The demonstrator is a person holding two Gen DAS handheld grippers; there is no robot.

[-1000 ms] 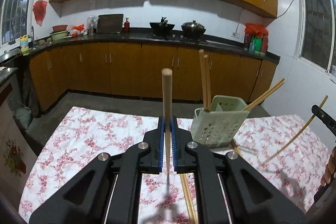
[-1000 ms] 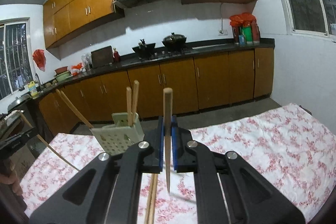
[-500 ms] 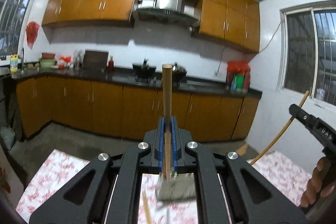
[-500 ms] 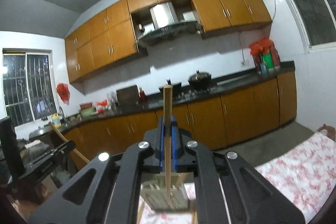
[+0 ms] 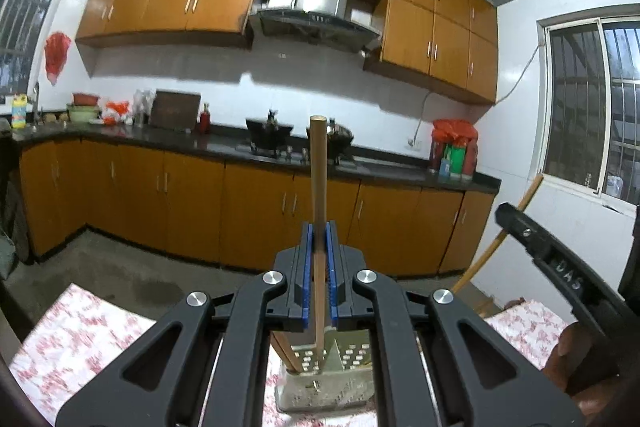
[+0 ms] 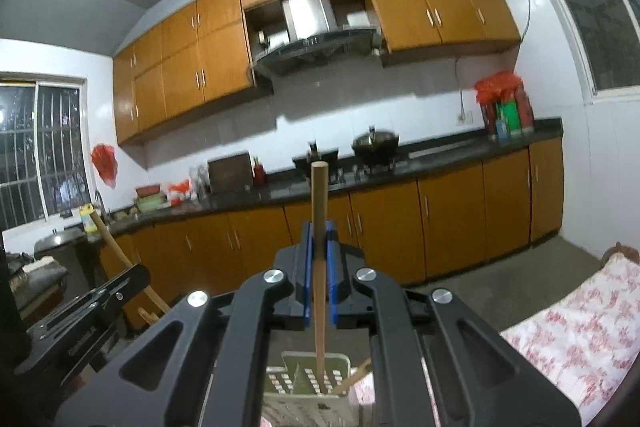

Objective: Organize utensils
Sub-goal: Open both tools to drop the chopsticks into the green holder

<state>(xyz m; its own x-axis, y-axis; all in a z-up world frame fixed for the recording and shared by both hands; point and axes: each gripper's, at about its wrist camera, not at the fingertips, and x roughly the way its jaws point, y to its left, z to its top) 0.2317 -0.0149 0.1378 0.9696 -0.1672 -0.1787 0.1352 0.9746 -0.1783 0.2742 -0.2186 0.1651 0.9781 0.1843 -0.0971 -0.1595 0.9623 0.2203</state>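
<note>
In the left wrist view my left gripper is shut on an upright wooden chopstick. Its lower end dips into the pale green perforated utensil holder, beside other chopsticks standing there. In the right wrist view my right gripper is likewise shut on an upright chopstick, whose tip reaches down into the same holder. Another chopstick leans out of the holder. Each view shows the other gripper at its edge, holding its slanted chopstick.
The holder stands on a table with a red-flowered cloth. A hand grips the right tool. Behind are wooden kitchen cabinets, a dark counter with pots and a range hood.
Both grippers have risen and tipped upward, so the table dropped out of view. The holder now lies straight below each pair of jaws. Both grips stayed shut on their chopsticks.
</note>
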